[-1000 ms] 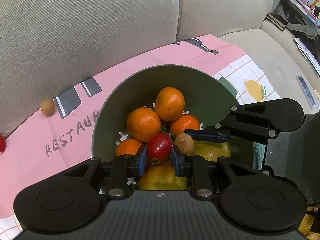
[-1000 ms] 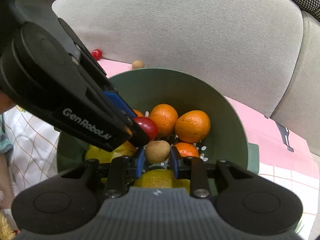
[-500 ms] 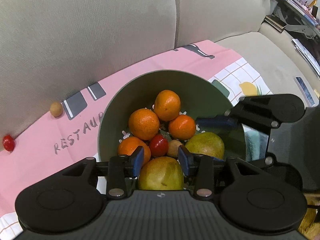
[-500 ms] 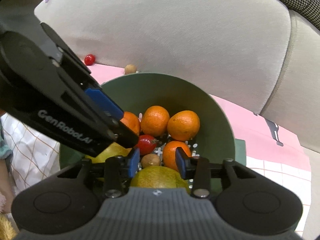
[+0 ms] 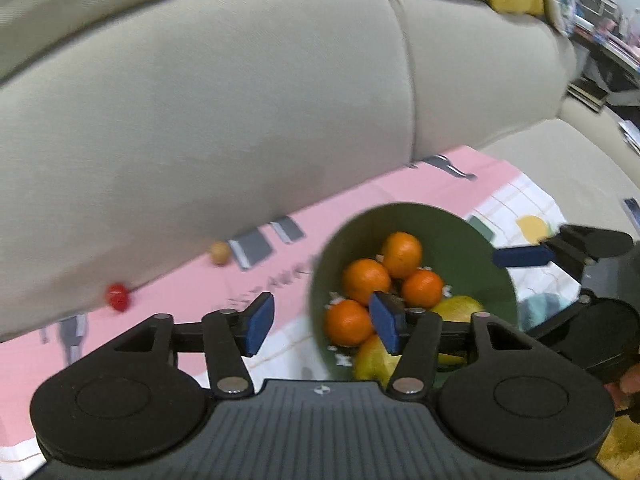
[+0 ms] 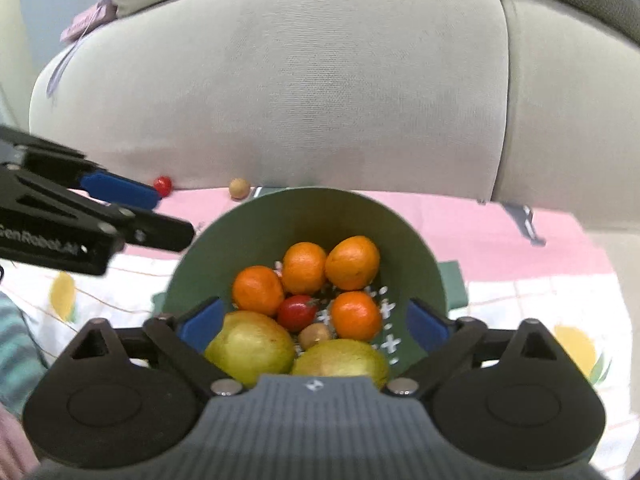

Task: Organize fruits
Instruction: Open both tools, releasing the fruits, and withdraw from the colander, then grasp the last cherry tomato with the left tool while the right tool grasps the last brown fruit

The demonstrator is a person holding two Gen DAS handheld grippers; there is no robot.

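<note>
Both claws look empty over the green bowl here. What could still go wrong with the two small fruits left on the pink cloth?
The small red fruit and the small tan fruit sit against the sofa cushion; a clumsy nudge could roll them along or off the pink cloth. The bowl is already piled with oranges, so added fruit may roll out. The open left claw and right claw work close together and could collide.

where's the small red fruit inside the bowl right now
In the right wrist view the small red fruit lies in the green bowl, left of centre, wedged between an orange, the left pear and a small brown fruit.
</note>
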